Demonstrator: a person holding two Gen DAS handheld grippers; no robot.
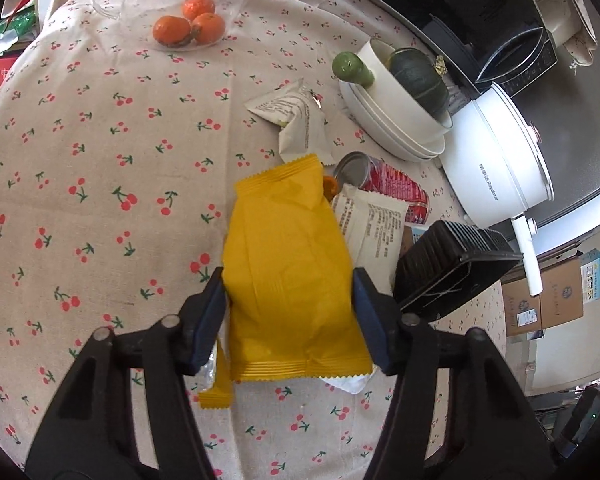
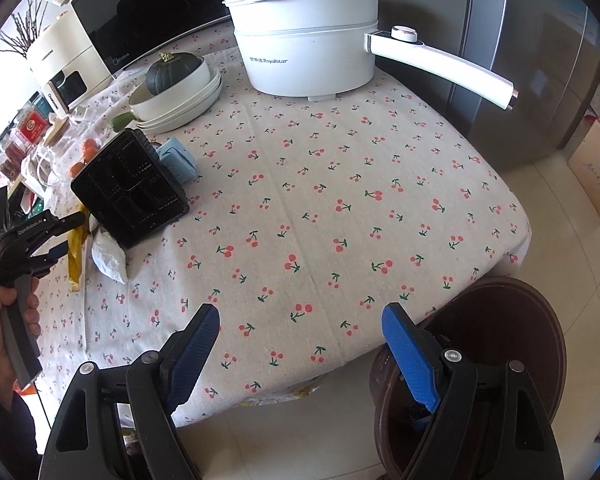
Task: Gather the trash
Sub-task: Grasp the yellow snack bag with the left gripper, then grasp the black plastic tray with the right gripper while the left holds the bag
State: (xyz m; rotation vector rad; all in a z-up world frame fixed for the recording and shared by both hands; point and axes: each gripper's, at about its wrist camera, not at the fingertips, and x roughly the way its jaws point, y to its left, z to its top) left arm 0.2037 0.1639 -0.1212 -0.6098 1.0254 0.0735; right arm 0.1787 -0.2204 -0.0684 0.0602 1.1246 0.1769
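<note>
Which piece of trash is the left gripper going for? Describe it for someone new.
On the cherry-print tablecloth, beside the ribbed black plastic tray, lies a plain yellow snack wrapper between the left gripper fingers. Unlike the neighbouring white printed wrappers, it is unprinted yellow.

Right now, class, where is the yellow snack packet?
In the left wrist view, the yellow snack packet lies between the left gripper fingers, beside the black tray.
</note>
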